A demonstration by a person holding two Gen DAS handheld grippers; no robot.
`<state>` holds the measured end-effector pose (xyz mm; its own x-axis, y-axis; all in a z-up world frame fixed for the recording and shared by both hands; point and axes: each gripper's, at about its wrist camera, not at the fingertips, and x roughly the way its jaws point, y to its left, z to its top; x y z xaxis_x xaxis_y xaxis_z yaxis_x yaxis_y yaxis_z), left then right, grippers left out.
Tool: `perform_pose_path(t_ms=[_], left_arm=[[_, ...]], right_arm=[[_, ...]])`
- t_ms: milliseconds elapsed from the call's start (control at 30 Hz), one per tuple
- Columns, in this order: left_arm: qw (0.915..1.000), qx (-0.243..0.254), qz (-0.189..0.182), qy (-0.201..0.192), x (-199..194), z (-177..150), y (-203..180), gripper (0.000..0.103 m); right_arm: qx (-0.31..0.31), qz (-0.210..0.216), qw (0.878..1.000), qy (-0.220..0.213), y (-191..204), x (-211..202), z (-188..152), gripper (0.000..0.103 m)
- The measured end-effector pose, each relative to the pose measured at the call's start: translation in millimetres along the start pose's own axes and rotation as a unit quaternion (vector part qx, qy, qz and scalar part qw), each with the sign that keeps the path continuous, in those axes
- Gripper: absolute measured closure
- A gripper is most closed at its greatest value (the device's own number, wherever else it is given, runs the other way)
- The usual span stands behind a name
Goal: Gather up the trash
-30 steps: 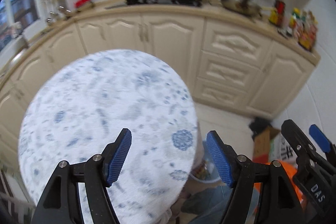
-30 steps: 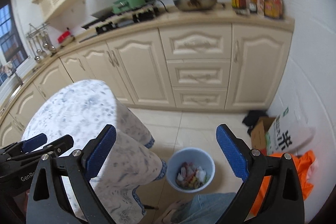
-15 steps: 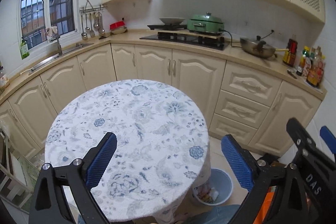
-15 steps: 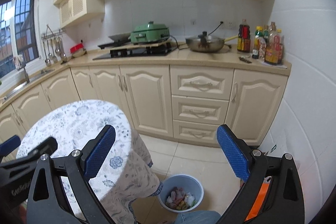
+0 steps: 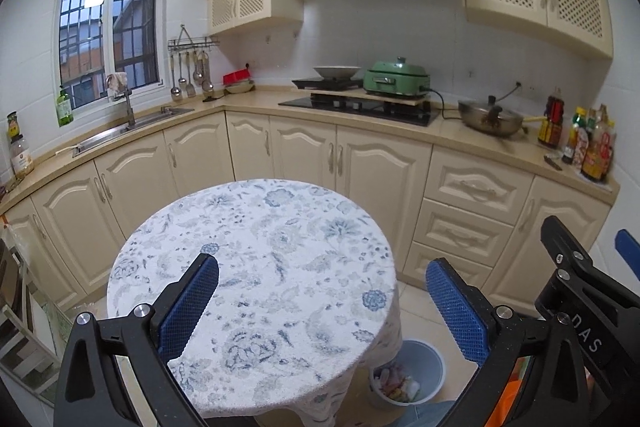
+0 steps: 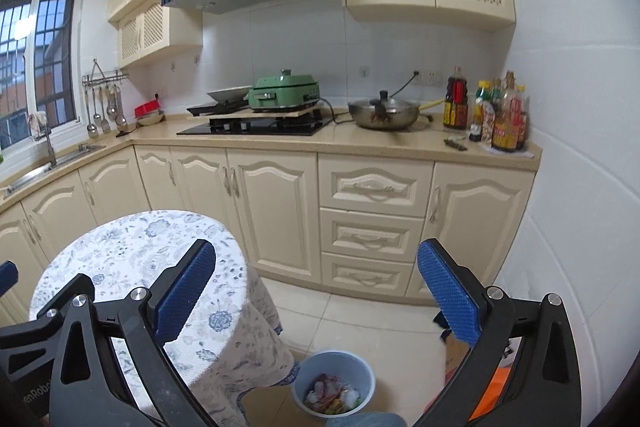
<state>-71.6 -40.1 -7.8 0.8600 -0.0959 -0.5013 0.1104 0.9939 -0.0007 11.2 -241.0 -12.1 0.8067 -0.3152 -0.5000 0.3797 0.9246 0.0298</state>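
Left wrist view: the left gripper [image 5: 320, 301] hangs over the near edge of a round table [image 5: 256, 247] draped in a white cloth with blue flowers; its jaws stand wide and are opening, with nothing between the blue pads [image 5: 188, 307]. The tabletop carries nothing. On the floor just beside the table's near right edge, partly tucked under the hanging cloth, stands a pale blue bin [image 5: 424, 367] with trash [image 5: 396, 387] lying inside it. At the right edge of this view the black frame of the right gripper [image 5: 580, 291] shows, its jaws not readable here. Behind the table runs a corner counter [image 5: 472, 143] with cream cabinets under it, a sink [image 5: 120, 131] below the window on the left, a hob [image 5: 360, 105] bearing a green cooker [image 5: 396, 77], a wok [image 5: 490, 117] and a cluster of bottles [image 5: 588, 147] at the counter's right end. Right wrist view: the right gripper [image 6: 316, 295] is held over the floor to the right of the table [image 6: 132, 255], its jaws also spread wide and opening, gripping nothing. The bin [image 6: 334, 363] sits on the tiles below, touching or nearly touching the cloth's hem at the table's right side, and the trash [image 6: 332, 397], mixed wrappers and white scraps, fills its bottom. Part of the left gripper [image 6: 40, 307] shows at the left edge. Something orange [image 6: 484, 395] lies on the floor at the lower right, mostly hidden by the right finger.
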Motion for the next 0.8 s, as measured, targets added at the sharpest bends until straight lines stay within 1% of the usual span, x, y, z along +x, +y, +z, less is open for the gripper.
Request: perform_pose_path(t_ms=[67,167,300,467,800], left_arm=[[1.0,-0.004,0.004,-0.003,-2.0,0.5,-0.9,0.001],[0.9998,-0.009,0.013,-0.013,-7.3,-1.8,-2.4,0.001],[0.9996,-0.016,0.016,-0.017,-12.3,-6.3,-3.6,0.001],[0.9992,-0.018,0.027,-0.022,-17.4,-9.4,-3.6,0.001],[0.9991,-0.024,0.027,-0.022,-15.9,-13.0,-0.9,0.001]], right_arm=[[-0.004,-0.004,1.0,-0.006,0.3,-4.0,0.9,0.0],[-0.004,0.001,1.0,-0.006,-3.2,-7.7,3.2,0.0],[-0.009,0.002,1.0,-0.01,-4.7,-11.5,3.9,0.0],[-0.006,0.015,1.0,-0.009,-4.4,-9.6,5.0,0.0],[-0.006,0.028,1.0,-0.003,-3.0,-12.4,3.1,0.0]])
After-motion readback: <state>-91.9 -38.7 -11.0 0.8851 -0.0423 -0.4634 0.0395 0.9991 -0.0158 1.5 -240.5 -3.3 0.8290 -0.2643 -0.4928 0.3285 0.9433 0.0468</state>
